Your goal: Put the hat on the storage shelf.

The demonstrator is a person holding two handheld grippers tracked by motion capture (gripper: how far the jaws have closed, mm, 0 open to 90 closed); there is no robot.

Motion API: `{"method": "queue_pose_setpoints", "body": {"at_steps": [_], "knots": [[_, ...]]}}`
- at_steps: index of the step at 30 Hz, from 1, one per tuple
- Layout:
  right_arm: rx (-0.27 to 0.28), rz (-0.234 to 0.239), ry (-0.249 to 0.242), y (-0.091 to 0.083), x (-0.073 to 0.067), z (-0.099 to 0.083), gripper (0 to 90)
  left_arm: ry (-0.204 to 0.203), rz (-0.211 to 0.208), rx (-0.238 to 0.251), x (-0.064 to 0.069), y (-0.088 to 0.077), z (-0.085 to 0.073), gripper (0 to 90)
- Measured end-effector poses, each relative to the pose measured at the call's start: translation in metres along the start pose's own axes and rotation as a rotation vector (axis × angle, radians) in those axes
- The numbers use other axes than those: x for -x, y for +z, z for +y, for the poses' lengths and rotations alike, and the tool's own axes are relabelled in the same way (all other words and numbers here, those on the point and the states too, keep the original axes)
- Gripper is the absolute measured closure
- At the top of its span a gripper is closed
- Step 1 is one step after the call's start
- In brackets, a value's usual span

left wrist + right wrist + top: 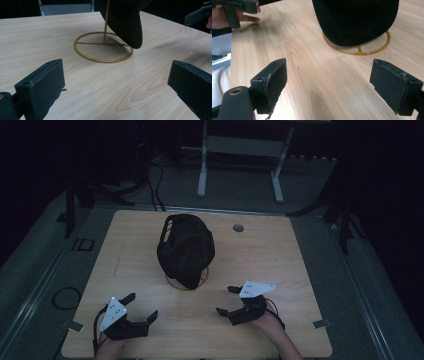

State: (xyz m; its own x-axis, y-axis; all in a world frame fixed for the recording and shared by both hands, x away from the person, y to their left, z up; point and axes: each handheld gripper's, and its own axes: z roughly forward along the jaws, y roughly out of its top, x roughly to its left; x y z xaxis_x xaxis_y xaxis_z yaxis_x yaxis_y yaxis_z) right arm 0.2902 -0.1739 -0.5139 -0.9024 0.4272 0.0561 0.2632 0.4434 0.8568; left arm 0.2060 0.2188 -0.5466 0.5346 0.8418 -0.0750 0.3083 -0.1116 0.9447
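A black cap (186,247) hangs on a gold wire stand whose ring base (200,281) rests mid-table; its brim dips toward the ring. In the high view my left gripper (142,306) sits at the front left of the wooden table (280,265), open and empty, aimed at the stand. My right gripper (226,300) lies at the front right, also open and empty. The left gripper view shows the left gripper (117,75) with jaws wide apart, the ring base (100,60) and the cap (125,20) ahead. In the right gripper view, the right gripper (328,77) faces the cap (357,20) and ring base (367,52).
A round cable hole (238,227) sits in the table's far right part. Beyond the table stands a white desk frame (202,170). A black cable loop (65,297) lies on the floor at the left. The surroundings are dark.
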Motion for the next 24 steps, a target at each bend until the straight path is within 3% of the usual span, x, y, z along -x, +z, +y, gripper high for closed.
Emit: {"method": "queue_pose_setpoints", "body": {"at_steps": [7, 14, 24], "knots": [[-0.014, -0.012, -0.004, -0.007, 0.002, -0.016, 14.3, -0.004, -0.013, -0.005, 0.001, 0.001, 0.000, 1.4], [-0.016, -0.037, 0.024, -0.018, 0.007, -0.029, 14.3, 0.003, -0.018, -0.011, 0.002, 0.002, -0.001, 1.5], [-0.060, -0.085, 0.026, -0.029, 0.018, -0.050, 14.3, -0.001, -0.016, -0.014, 0.001, 0.002, -0.002, 1.5]]}}
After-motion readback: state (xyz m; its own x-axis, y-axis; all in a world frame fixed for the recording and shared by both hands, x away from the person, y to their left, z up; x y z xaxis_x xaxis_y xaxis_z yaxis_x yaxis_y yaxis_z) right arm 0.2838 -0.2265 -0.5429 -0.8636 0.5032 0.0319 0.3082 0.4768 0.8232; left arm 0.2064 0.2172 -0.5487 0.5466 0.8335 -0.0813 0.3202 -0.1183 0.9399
